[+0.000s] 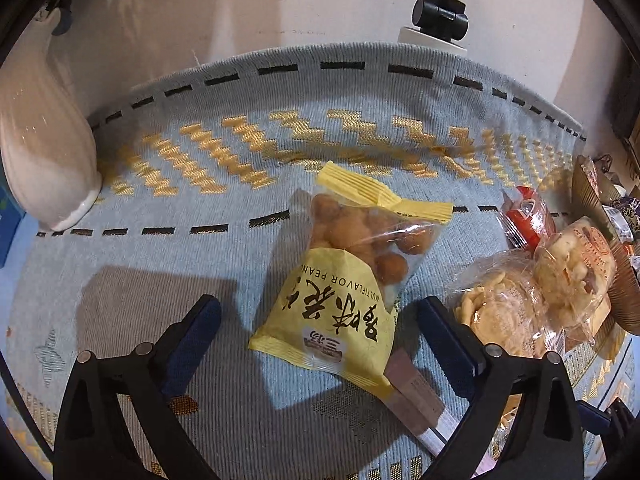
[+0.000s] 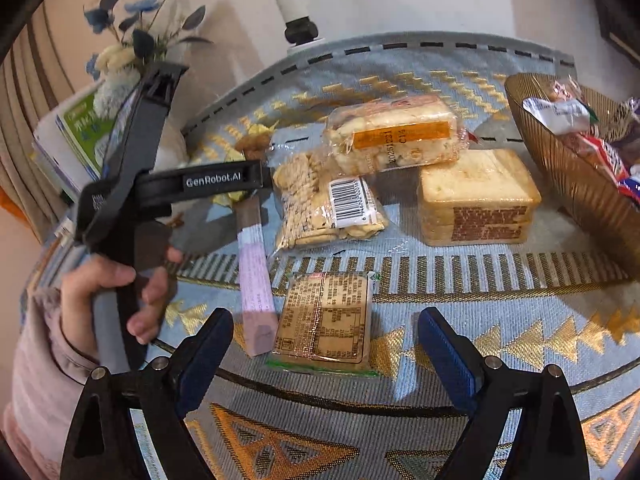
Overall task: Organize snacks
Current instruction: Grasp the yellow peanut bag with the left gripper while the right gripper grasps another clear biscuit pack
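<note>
A yellow bag of coated peanuts [image 1: 340, 280] lies on the blue-grey woven mat, partly over a pink stick packet [image 1: 416, 400]. My left gripper [image 1: 319, 308] is open and straddles the bag's lower half; neither pad touches it. In the right wrist view a flat brown packet [image 2: 324, 320] lies label up between the wide-apart fingers of my open right gripper [image 2: 325, 316], with a gap on both sides. Beyond it lie a biscuit bag with a barcode [image 2: 320, 204], a wrapped cake with an orange label [image 2: 396, 136] and a square cake block [image 2: 476, 196].
A ribbed brown bowl [image 2: 576, 184] holding several wrapped snacks stands at the right. A white vase [image 1: 44, 152] sits at the mat's left edge, with books [image 2: 80, 132] behind it. A black clamp on a white post [image 1: 440, 16] stands at the back. A hand [image 2: 112, 292] grips the left tool.
</note>
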`<state>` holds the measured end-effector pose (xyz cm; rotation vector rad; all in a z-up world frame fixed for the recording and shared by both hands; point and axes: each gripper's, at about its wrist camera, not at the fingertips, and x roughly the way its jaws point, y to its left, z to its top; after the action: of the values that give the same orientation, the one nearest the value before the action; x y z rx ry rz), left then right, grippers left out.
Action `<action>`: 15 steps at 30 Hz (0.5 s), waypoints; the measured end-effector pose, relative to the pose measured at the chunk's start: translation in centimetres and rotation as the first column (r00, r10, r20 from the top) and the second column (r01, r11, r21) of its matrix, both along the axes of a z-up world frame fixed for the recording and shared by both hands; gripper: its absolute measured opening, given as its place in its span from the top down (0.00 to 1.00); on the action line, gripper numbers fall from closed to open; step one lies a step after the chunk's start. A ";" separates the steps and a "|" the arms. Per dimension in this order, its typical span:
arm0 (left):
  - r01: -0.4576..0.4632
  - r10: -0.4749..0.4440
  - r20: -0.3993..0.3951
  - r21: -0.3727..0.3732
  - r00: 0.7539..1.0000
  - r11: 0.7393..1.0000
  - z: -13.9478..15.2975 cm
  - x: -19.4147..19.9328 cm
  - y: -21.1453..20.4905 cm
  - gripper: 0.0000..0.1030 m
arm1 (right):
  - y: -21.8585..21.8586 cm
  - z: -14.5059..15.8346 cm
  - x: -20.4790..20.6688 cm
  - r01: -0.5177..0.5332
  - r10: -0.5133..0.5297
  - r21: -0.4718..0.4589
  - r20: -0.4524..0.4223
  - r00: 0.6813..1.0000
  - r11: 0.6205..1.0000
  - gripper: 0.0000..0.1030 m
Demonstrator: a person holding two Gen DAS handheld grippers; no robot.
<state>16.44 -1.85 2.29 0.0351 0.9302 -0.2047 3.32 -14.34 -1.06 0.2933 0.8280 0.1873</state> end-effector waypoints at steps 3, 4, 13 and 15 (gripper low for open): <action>-0.005 0.005 0.000 0.000 1.000 1.000 0.1 -0.1 0.1 0.03 | 0.1 0.1 -0.4 0.050 -0.050 -0.039 -0.007 0.999 0.998 0.29; -0.009 0.009 0.002 0.001 1.000 1.000 0.0 -0.1 0.1 0.03 | 0.0 0.2 -0.4 0.062 -0.062 -0.041 -0.007 0.998 0.997 0.34; 0.047 -0.045 0.109 -0.019 0.993 0.999 1.4 -1.9 -0.9 0.57 | -1.8 0.7 -1.5 0.085 -0.087 0.057 0.042 0.995 0.995 0.59; 0.030 -0.025 0.127 -0.040 0.992 0.999 1.7 -2.1 -0.5 0.58 | -2.6 1.0 -2.2 0.075 -0.086 0.121 0.082 0.993 0.990 0.59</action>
<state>14.33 -2.32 4.01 0.0218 0.7995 -0.2449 1.12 -16.93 -0.10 0.4265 0.7190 0.1724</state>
